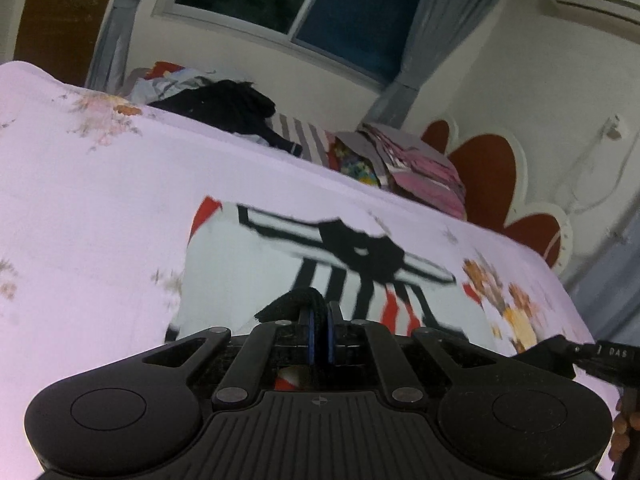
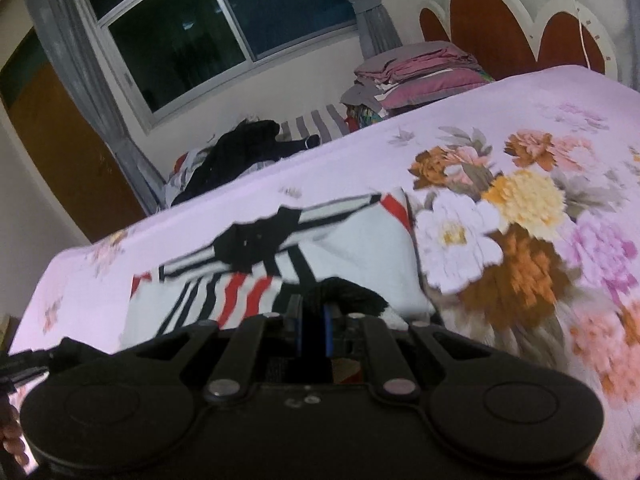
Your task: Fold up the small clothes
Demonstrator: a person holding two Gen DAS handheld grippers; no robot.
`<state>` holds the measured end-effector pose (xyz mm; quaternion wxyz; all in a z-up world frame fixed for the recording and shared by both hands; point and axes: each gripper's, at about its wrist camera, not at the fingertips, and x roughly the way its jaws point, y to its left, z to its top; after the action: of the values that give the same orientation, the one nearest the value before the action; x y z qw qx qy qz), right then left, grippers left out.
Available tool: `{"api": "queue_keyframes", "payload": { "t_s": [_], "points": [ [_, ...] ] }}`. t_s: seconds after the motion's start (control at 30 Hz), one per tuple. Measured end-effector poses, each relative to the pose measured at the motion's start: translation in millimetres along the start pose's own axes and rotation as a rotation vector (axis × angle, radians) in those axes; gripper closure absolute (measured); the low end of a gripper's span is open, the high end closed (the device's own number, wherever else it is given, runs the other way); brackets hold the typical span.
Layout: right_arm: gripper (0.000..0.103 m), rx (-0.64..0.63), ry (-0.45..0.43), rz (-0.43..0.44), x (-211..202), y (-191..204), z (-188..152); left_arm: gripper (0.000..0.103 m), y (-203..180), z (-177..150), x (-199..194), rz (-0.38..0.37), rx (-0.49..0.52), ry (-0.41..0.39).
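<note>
bed (image 2: pixel 520 100): floral sheet, folded stack at its head | shirt (image 1: pixel 256 272): white, striped, mid-bed, still spread, folding seems barely begun | left hand-held gripper (image 1: pixel 319 322): clenched on black hem | right hand-held gripper (image 2: pixel 313 322): clenched on hem

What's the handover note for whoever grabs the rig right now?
Left hand-held gripper: shut on the garment's black edge.
Right hand-held gripper: shut on the same black edge.
White garment with black and red stripes lies on the floral bedsheet, near edge lifted by both.
Done: both grasps.
Left: likely carry the near edge forward to fold it, release, smooth.
</note>
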<state>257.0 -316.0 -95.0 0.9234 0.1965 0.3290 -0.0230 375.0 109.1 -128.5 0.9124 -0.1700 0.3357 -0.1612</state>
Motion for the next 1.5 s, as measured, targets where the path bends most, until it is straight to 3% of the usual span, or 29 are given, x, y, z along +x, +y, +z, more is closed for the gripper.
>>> {"api": "queue_keyframes", "payload": {
  "t_s": [0.37, 0.7, 0.97, 1.03, 1.1, 1.17, 1.23, 1.27, 1.3, 1.4, 1.5],
  "points": [
    [0.093, 0.051, 0.045, 0.003, 93.4, -14.9, 57.7, 0.098, -1.8, 49.6, 87.4, 0.086, -0.037, -0.001],
    [0.093, 0.144, 0.143, -0.021, 164.9, -42.4, 63.8, 0.098, 5.6, 56.9, 150.6, 0.178, -0.024, 0.082],
    [0.086, 0.151, 0.170, -0.019, 186.5, -53.9, 68.5, 0.097, 3.8, 66.0, 170.2, 0.201, -0.015, 0.136],
    [0.080, 0.144, 0.143, -0.021, 185.9, -56.2, 73.3, 0.097, 6.6, 69.9, 167.4, 0.181, -0.042, 0.126],
    [0.053, 0.122, 0.092, -0.032, 181.8, -56.2, 80.1, 0.094, 9.4, 74.3, 165.7, 0.172, -0.064, 0.126],
    [0.050, 0.094, 0.079, -0.029, 182.6, -55.0, 86.0, 0.092, 10.5, 78.2, 165.6, 0.167, -0.085, 0.136],
    [0.050, 0.056, 0.074, -0.027, 183.3, -53.9, 89.2, 0.082, 9.2, 81.0, 161.6, 0.183, -0.074, 0.104],
    [0.050, 0.036, 0.073, -0.032, 183.5, -53.3, 89.8, 0.054, 9.6, 83.0, 158.0, 0.186, -0.072, 0.079],
    [0.050, 0.022, 0.076, -0.028, 184.2, -53.3, 90.1, 0.033, 10.6, 84.9, 155.3, 0.191, -0.072, 0.060],
    [0.051, 0.006, 0.070, -0.007, 185.5, -55.7, 89.3, 0.032, 8.2, 85.6, 152.7, 0.251, 0.031, 0.035],
    [0.049, 0.025, 0.062, 0.014, 187.6, -61.3, 89.6, 0.032, 7.3, 79.7, 157.0, 0.232, 0.086, 0.065]
  ]
}}
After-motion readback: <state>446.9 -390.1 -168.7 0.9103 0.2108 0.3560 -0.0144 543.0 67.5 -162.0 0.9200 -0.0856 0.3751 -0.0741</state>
